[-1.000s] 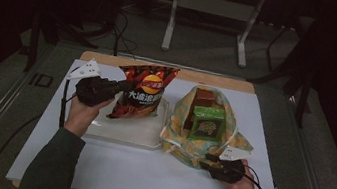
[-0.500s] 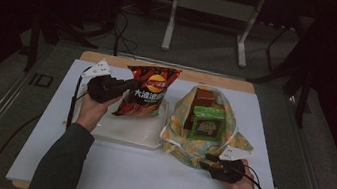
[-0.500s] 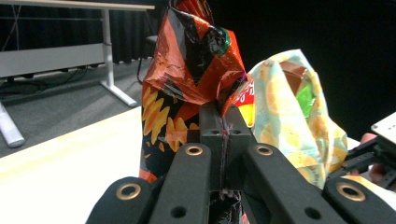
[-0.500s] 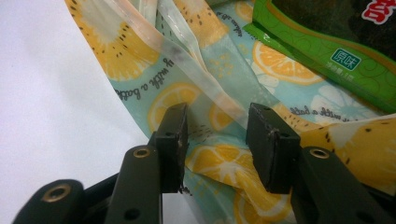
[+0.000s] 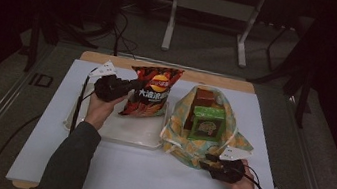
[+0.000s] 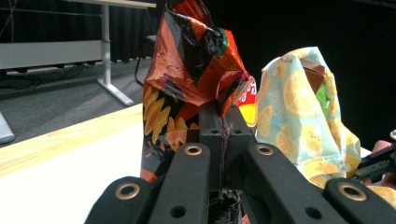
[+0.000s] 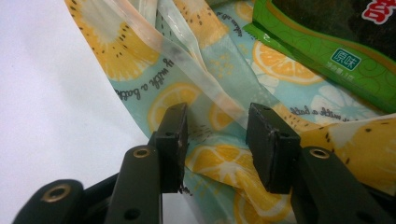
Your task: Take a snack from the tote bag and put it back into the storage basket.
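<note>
My left gripper (image 5: pixel 129 86) is shut on the left edge of an orange and red chips bag (image 5: pixel 152 94), which stands upright over a clear tray (image 5: pixel 135 134). In the left gripper view the crumpled chips bag (image 6: pixel 187 70) is pinched between the closed jaws of the left gripper (image 6: pixel 224 128). A lemon-print bag (image 5: pixel 196 147) to the right holds a green box (image 5: pixel 207 125) and a brown box (image 5: pixel 204 99). My right gripper (image 5: pixel 211 164) rests at its front edge. In the right gripper view the right gripper (image 7: pixel 217 135) is open, with lemon-print fabric (image 7: pixel 224 158) lying between the jaws.
A white cover (image 5: pixel 144 177) spreads over the wooden table (image 5: pixel 111 59). A translucent strap (image 7: pixel 187 51) and a green packet (image 7: pixel 327 51) lie just beyond my right jaws. Metal stand legs (image 5: pixel 207 24) rise on the floor behind the table.
My left gripper has carried the chips bag to the right and slightly down, toward the lemon-print bag. The right hand has stayed in place.
</note>
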`<action>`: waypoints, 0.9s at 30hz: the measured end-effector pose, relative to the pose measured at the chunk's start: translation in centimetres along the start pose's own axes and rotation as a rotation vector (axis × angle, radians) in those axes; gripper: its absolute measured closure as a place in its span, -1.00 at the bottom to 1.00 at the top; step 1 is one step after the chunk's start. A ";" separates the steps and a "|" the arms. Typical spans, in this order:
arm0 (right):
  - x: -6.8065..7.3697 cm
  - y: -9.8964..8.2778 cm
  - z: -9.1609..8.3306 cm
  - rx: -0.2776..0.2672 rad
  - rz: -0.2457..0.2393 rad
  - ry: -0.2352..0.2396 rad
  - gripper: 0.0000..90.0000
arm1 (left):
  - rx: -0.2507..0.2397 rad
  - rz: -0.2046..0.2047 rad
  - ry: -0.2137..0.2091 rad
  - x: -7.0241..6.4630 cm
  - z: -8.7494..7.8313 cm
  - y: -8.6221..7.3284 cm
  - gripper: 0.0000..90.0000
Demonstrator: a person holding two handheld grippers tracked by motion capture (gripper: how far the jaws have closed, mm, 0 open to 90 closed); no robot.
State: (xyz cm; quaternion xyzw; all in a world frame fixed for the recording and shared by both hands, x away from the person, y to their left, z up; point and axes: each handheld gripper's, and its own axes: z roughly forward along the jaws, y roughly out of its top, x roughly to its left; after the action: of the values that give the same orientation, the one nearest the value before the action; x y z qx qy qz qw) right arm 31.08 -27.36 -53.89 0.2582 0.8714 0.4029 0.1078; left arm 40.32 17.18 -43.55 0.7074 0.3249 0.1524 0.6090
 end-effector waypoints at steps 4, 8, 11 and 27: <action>0.0 0.0 0.0 0.000 0.000 0.000 0.29 | 0.025 0.012 0.027 0.4 -0.1 -0.1 0.95; 0.0 0.0 0.0 0.000 0.001 0.000 0.29 | 0.083 0.026 0.082 1.0 -0.1 -0.4 0.83; 0.0 0.0 0.0 0.001 0.002 0.001 0.29 | 0.102 0.023 0.129 1.5 -0.2 -0.4 0.78; 0.0 0.0 0.0 0.001 0.001 0.001 0.29 | 0.184 0.017 0.240 2.3 0.0 -0.9 0.16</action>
State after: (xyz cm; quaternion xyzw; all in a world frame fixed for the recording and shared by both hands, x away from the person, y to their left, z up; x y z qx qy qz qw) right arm 31.07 -27.36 -53.88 0.2587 0.8714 0.4028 0.1072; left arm 41.81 18.75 -44.80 0.7398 0.4019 0.2107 0.4968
